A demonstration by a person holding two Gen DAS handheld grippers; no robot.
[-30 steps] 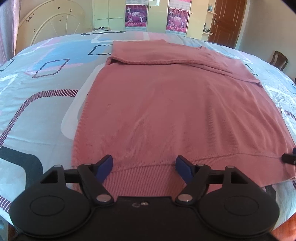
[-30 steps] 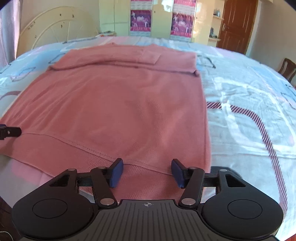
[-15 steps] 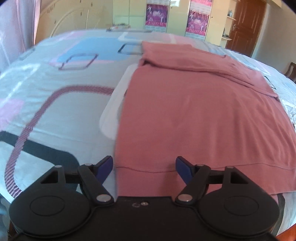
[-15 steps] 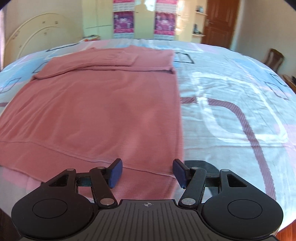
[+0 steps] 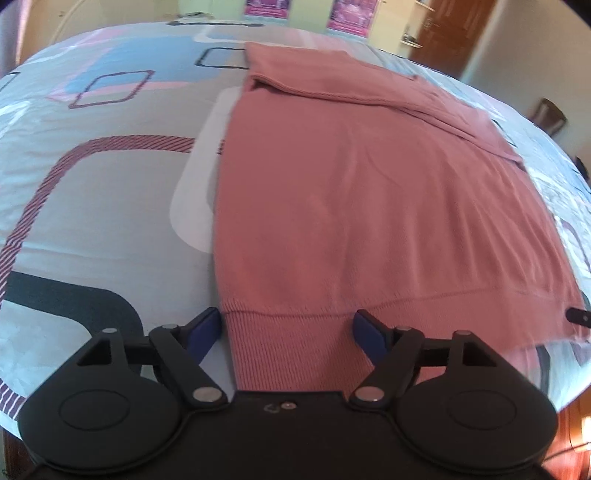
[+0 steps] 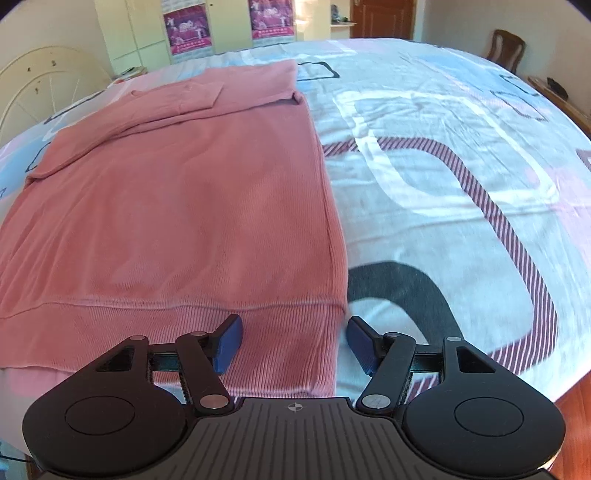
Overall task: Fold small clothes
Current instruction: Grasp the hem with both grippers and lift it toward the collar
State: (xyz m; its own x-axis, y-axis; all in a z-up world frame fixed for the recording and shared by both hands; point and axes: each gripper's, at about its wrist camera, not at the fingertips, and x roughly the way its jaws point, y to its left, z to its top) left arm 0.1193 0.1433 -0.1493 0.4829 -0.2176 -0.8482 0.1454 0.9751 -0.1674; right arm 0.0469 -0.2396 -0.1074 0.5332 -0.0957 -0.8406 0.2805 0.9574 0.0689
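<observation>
Your pink sweater (image 5: 369, 206) lies flat on the bed (image 5: 103, 206), its ribbed hem along the near edge and its sleeves folded across the chest at the far end.

Your left gripper (image 5: 288, 328) hangs over the sweater's near left hem corner. Its jaws are opening, the blue pads (image 5: 205, 328) standing apart with the corner of the ribbing between them; nothing is pinched. Only this view shows the patterned sheet running out to the left of the garment, and a dark tip of the other tool at the picture's right edge, near the far hem corner.

Your right gripper (image 6: 291, 341) hangs over the near right hem corner. Its jaws are closing, with the ribbed corner between the pads (image 6: 229, 341); the right-hand pad sits just off the cloth edge over the sheet, and the pads do not press the fabric. Only this view shows the bed's right side and the folded cuff resting on the chest.

The sheet is pale with blue, pink and white blocks, striped maroon bands and dark curved shapes. Behind the bed stand a pale headboard (image 6: 40, 92), cream wardrobe doors with two purple posters (image 6: 188, 31), a brown door (image 6: 380, 18) and a wooden chair (image 6: 504, 48).
</observation>
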